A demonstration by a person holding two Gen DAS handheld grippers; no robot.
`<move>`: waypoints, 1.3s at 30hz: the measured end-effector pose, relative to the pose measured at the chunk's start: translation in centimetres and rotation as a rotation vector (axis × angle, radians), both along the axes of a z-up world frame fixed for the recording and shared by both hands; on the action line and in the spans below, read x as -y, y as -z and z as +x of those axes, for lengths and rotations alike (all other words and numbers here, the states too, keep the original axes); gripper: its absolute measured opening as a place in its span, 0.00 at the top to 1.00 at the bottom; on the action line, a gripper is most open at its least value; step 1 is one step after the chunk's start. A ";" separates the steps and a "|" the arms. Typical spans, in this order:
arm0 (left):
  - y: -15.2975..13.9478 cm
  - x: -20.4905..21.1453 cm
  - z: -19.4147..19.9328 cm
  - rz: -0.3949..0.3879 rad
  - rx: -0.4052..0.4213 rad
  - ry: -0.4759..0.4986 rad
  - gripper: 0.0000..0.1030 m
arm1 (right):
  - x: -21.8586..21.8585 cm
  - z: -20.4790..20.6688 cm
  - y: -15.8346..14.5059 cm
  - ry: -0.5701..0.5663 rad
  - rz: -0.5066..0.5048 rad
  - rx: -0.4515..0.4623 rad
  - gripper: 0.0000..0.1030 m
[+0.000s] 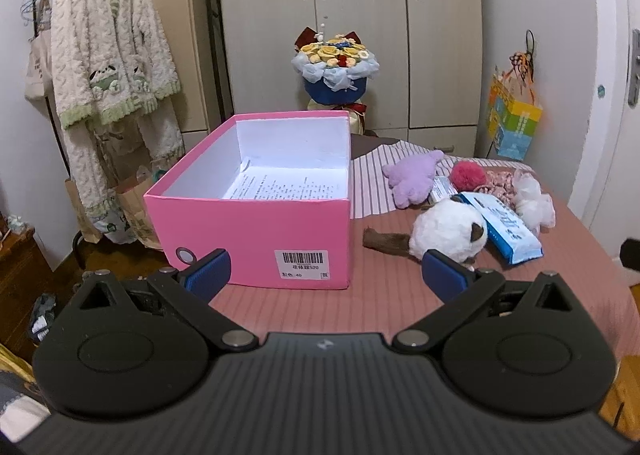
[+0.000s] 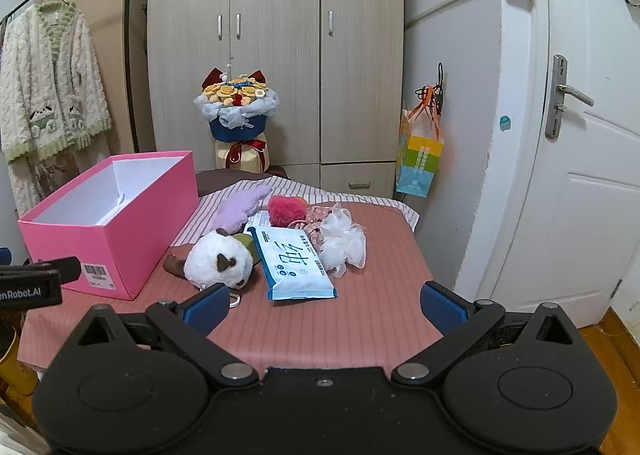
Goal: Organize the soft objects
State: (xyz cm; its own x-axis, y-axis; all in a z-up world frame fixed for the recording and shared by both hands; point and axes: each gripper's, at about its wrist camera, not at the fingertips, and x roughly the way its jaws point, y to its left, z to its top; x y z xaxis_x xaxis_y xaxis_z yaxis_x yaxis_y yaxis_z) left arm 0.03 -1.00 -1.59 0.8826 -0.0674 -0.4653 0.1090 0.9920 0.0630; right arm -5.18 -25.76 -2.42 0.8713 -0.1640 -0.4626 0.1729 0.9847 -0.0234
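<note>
Left wrist view: left tongs (image 1: 327, 274) spread wide, empty, before pink box (image 1: 256, 231) on worktop (image 1: 384, 295). Right tongs (image 2: 323, 305) likewise wide; soft toys (image 2: 219, 261) heaped beside box.

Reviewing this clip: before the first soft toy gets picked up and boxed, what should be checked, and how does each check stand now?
1. Left gripper open, holding nothing: ok.
2. Right gripper open, holding nothing: ok.
3. Pink box lidless with room inside, only a printed sheet on its floor: ok.
4. White plush cat reachable, nothing lying on it: ok.
5. Blue wipes pack lying free on top of the pile: ok.
6. Purple plush free of its neighbours: cannot tell.
</note>
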 end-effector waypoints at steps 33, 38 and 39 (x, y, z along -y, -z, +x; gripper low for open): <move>0.2 0.1 -1.5 -0.019 0.067 0.008 0.00 | -0.2 -0.9 0.4 0.008 -0.033 0.017 0.00; 0.1 -0.1 -1.7 -0.014 0.085 0.009 0.00 | -0.1 -1.2 0.4 0.007 -0.029 0.030 0.00; 0.1 -0.1 -1.8 -0.015 0.085 0.010 0.00 | -0.1 -1.3 0.4 0.007 -0.028 0.033 0.00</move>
State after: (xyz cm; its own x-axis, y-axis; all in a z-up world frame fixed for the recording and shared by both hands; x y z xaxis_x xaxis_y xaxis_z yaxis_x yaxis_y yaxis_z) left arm -1.73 -0.89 -1.70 0.9179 -0.0831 -0.3879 0.1143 0.9918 0.0579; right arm -6.45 -25.62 -2.78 0.8850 -0.1821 -0.4285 0.1806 0.9825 -0.0447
